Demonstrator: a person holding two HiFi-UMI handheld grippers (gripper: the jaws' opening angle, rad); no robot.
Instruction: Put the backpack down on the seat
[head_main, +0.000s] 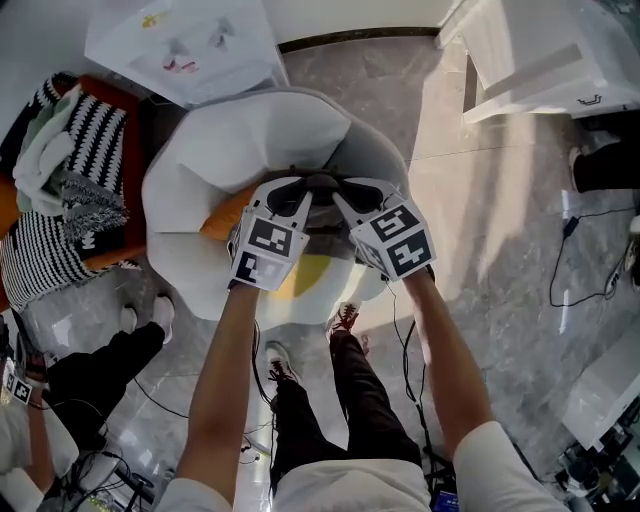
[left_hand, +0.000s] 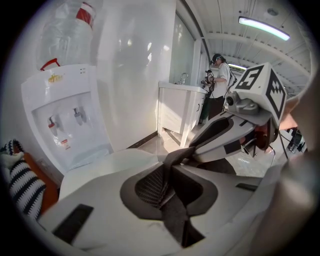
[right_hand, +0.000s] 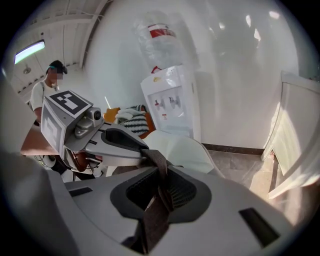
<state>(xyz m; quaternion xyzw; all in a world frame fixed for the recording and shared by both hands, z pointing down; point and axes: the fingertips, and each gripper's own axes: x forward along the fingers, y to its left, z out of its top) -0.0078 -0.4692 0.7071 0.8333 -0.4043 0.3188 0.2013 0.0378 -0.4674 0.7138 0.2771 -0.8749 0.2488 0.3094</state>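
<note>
Closest to the lens: two bare forearms reaching up from the bottom of the head view, ending in the left gripper and the right gripper, tips almost meeting. Both clenched on the same dark webbing strap; plain in each gripper view, with the band pinched between ribbed pads and trailing down out of the jaws. Slung beneath that strap, the backpack: a patch of yellow under the marker cubes and a sliver of orange at the left, over the front part of the white seat. Probably best from here to lower both hands together and level, keeping the strap short between them so as to stop any swing. Better to aim for the middle of the seat than its front lip, where a slide-off looks likely. Wise to let go only once slack shows in the webbing. Hard to judge whether already resting or hanging free: most of the bag covered by the cubes and jaws, and none of its body visible in either gripper view, only strap, the opposite gripper and the room behind. Seat pan largely masked too, its base out of sight. No telling the bag's shape, its zips or how full.
</note>
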